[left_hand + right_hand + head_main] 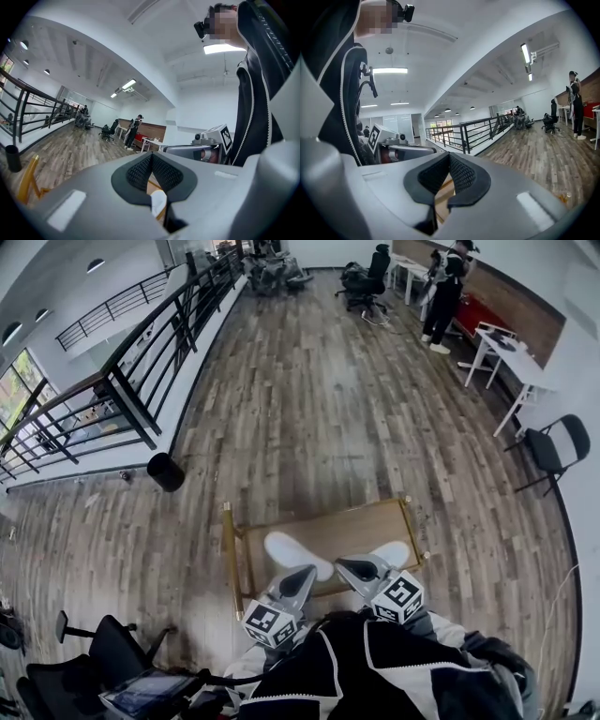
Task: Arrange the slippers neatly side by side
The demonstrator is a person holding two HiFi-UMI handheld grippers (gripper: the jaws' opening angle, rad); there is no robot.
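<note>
Two white slippers point(298, 555), apart, on wooden table point(328, 526)

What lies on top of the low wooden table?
The left slipper and right slipper, both white, apart. The left gripper and right gripper cover parts of them.

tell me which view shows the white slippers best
The head view: the left slipper and right slipper lie apart on the wooden tray. The left gripper view catches only a white sliver; the right gripper view shows just wood, no slipper.
</note>
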